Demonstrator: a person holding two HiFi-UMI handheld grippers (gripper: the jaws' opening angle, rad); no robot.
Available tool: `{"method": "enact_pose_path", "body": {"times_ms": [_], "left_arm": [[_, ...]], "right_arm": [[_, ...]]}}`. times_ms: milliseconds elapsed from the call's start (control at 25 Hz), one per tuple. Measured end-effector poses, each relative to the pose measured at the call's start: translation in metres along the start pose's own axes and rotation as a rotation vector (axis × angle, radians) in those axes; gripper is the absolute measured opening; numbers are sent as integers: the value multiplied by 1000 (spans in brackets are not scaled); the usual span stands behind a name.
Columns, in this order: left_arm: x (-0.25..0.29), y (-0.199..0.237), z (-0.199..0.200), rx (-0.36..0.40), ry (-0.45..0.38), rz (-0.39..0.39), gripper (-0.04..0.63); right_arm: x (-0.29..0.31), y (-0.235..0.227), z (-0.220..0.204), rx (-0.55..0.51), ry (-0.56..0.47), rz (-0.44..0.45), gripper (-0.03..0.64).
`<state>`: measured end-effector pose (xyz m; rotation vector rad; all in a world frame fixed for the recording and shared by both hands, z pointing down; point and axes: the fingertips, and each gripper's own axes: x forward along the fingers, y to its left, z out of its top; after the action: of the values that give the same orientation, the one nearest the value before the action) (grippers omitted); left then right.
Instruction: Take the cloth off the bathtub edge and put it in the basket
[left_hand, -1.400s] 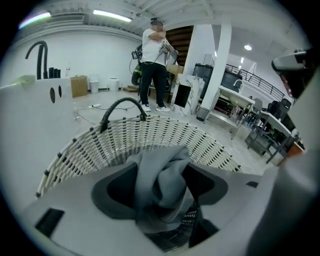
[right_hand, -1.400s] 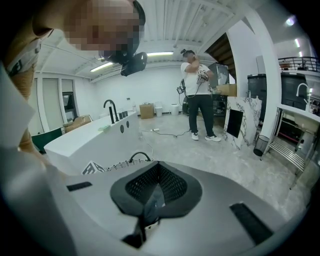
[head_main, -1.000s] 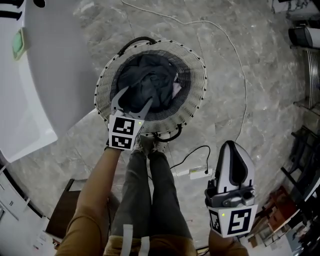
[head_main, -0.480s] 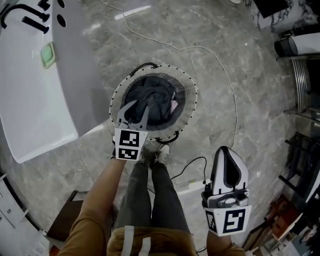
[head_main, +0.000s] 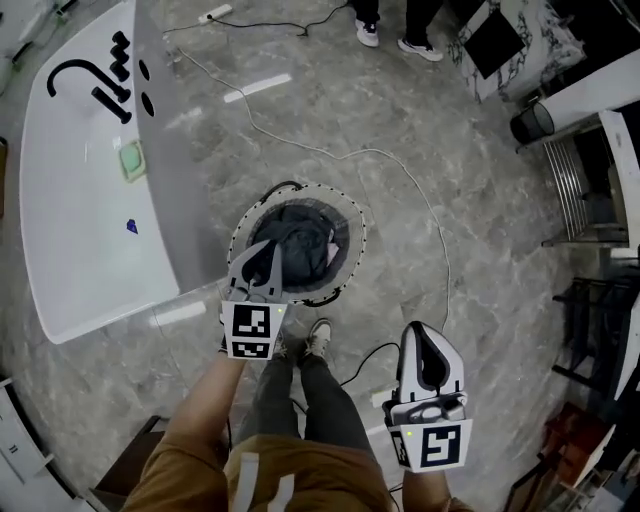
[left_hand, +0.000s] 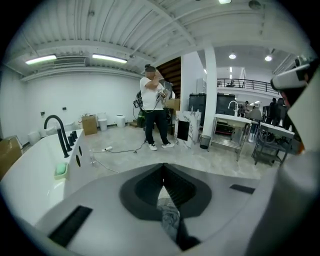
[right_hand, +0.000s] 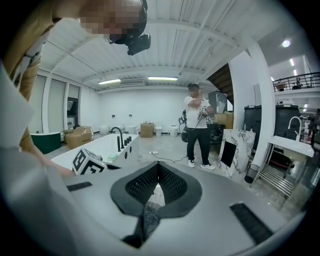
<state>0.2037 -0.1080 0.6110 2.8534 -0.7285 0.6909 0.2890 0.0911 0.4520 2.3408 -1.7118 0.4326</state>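
The dark grey cloth (head_main: 293, 245) lies bunched inside the round white wire basket (head_main: 352, 243) on the floor. My left gripper (head_main: 256, 262) hangs well above the basket's near rim. Its jaws have just been closing and now meet at the tips with nothing between them; the left gripper view shows the left gripper (left_hand: 163, 166) the same way. My right gripper (head_main: 426, 334) hovers lower right over bare floor, away from the basket. In the right gripper view the right gripper (right_hand: 159, 164) is shut and empty. The white bathtub (head_main: 80, 230) stands left of the basket.
A black tap (head_main: 95, 85) and a green soap (head_main: 133, 160) sit on the tub's edge. A white cable (head_main: 400, 165) snakes over the marble floor. A metal rack (head_main: 580, 190) stands at the right. A person (left_hand: 155, 112) stands further back. My own legs (head_main: 300, 400) are below.
Both grippers have risen away from the basket, which now looks smaller. The left gripper's jaws went from a wide V to closed. The cloth stays in the basket.
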Motion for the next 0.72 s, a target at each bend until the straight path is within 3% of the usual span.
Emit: {"method": "enact_pose_path", "body": {"times_ms": [160, 720], "left_arm": [[-38, -4, 58, -21, -63, 0, 6], [-138, -29, 208, 62, -264, -32, 6]], "right_arm": [[-28, -6, 22, -4, -7, -23, 5], [-64, 4, 138, -48, -188, 28, 5]]}}
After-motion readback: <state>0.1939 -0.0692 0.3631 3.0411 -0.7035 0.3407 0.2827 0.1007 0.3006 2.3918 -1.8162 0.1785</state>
